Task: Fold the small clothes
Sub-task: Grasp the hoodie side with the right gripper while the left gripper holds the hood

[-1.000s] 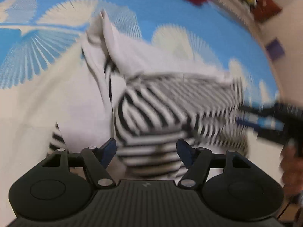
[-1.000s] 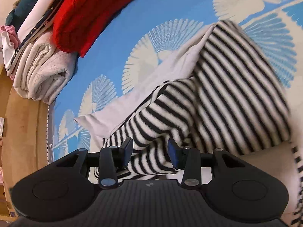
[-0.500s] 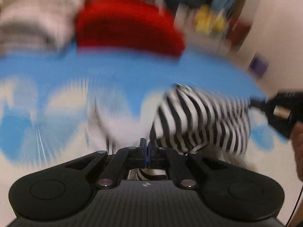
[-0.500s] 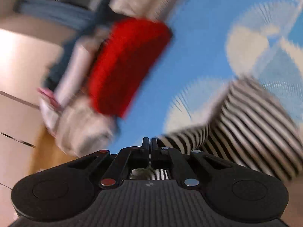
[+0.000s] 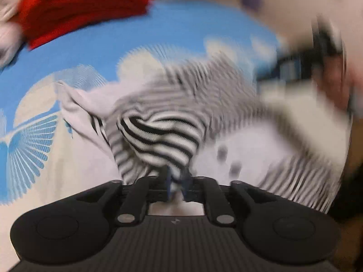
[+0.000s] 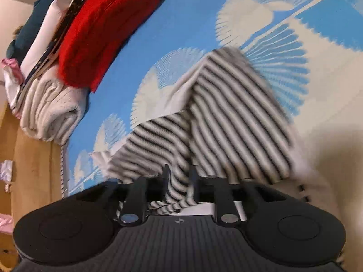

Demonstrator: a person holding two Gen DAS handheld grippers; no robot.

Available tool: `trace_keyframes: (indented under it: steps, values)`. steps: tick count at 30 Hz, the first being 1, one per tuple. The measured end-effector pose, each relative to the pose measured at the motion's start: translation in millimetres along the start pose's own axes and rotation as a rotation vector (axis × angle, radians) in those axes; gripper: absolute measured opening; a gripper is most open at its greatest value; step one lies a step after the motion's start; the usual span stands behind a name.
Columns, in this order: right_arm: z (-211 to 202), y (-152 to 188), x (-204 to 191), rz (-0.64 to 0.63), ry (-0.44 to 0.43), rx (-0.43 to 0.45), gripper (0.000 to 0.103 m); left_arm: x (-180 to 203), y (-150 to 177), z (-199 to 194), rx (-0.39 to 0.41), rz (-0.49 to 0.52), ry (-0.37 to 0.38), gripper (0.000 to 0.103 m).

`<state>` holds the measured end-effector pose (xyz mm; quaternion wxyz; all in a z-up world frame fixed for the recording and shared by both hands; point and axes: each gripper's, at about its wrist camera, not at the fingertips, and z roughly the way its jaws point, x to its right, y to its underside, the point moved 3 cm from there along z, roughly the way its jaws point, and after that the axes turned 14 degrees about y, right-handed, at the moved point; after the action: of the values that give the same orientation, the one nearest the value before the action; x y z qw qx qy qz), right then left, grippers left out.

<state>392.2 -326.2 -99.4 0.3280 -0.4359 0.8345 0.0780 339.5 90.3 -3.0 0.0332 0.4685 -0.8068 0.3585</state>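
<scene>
Two wrist views, both blurred. The striped garment (image 5: 158, 133) lies bunched on the blue sheet with pale fan print (image 6: 192, 18); I cannot tell whether a bed or a counter lies beneath. My left tongs (image 5: 175, 184) stand narrowly parted and are opening, with a fold of the striped cloth bunched between the blue pads (image 5: 168, 182); the cloth appears still caught there. My right tongs (image 6: 179, 181) are likewise opening, with striped fabric hanging through the gap between the 2 fingers. In the left view the right tool and the hand carrying it (image 5: 333, 83) appear at the right edge, smeared. A red folded knit (image 6: 106, 29) rests on a stack of folded clothes (image 6: 50, 108) at the sheet's far edge.
</scene>
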Motion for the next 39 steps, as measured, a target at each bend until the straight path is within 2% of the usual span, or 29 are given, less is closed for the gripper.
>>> trace_keyframes:
  steps: [1,2,4,6,8,10,12,14,16,19,21,22,23,24,27,30,32,34,36,39]
  values:
    - [3.9,2.2,-5.9,-0.005,-0.011,-0.007,0.042,-6.9,-7.6,-9.4,0.072,-0.065,0.015,0.03]
    - [8.8,4.3,-13.2,-0.009,-0.015,-0.016,0.046,-14.7,-15.2,-16.1,0.133,-0.131,0.018,0.041]
    - [21.0,11.6,-23.8,-0.014,-0.021,-0.046,0.046,-31.9,-27.8,-19.4,0.201,-0.261,0.002,0.045]
    - [37.0,16.5,-32.1,-0.001,-0.022,-0.084,0.046,-50.5,-29.5,-8.9,0.186,-0.402,-0.022,0.046]
    - [47.9,23.9,-41.5,0.006,-0.031,-0.12,0.046,-73.3,-22.8,4.8,0.126,-0.547,-0.087,0.046]
    - [58.4,28.8,-51.6,0.008,-0.041,-0.142,0.046,-90.6,-12.3,13.7,0.104,-0.662,-0.131,0.046]
    - [62.1,34.7,-60.9,0.012,-0.071,-0.153,0.046,-102.1,-2.6,19.7,0.112,-0.753,-0.125,0.046]
    - [66.6,36.1,-69.4,0.03,-0.106,-0.155,0.046,-104.7,0.5,24.1,0.122,-0.799,-0.101,0.046]
    - [71.9,37.3,-75.3,0.055,-0.135,-0.157,0.046,-101.3,4.3,30.5,0.103,-0.806,-0.083,0.046]
    - [87.4,44.5,-79.1,0.111,-0.167,-0.206,0.048,-98.1,11.0,38.2,0.086,-0.8,-0.082,0.052]
    - [92.3,48.9,-81.9,0.117,-0.185,-0.23,0.043,-92.8,21.8,38.5,0.077,-0.827,-0.077,0.053]
    - [92.0,50.5,-84.0,0.107,-0.192,-0.232,0.035,-93.4,23.2,39.4,0.073,-0.845,-0.069,0.053]
    - [90.9,51.7,-86.0,0.099,-0.2,-0.227,0.015,-93.9,24.4,40.9,0.069,-0.861,-0.061,0.053]
    - [88.4,52.1,-88.1,0.094,-0.216,-0.218,0.003,-93.5,25.1,41.9,0.066,-0.871,-0.056,0.053]
    - [76.2,46.6,-89.9,0.101,-0.27,-0.185,0.001,-90.2,23.3,45.9,0.062,-0.864,-0.057,0.053]
    - [47.2,33.4,-87.6,0.129,-0.299,-0.096,0.001,-86.5,23.4,51.3,0.045,-0.86,-0.053,0.052]
    - [13.4,25.0,-92.0,0.103,-0.345,-0.018,0.001,-84.0,23.5,54.2,0.044,-0.866,-0.043,0.051]
    - [-30.5,21.0,-101.1,0.013,-0.435,0.087,0.001,-77.4,18.9,57.4,0.059,-0.857,0.022,0.037]
    - [-57.9,23.6,-103.0,-0.082,-0.46,0.146,0.001,-66.7,9.2,58.7,0.08,-0.811,0.1,0.001]
    - [-55.9,30.1,-88.0,-0.125,-0.341,0.102,0.001,-54.9,-3.7,48.7,0.14,-0.735,0.095,0.001]
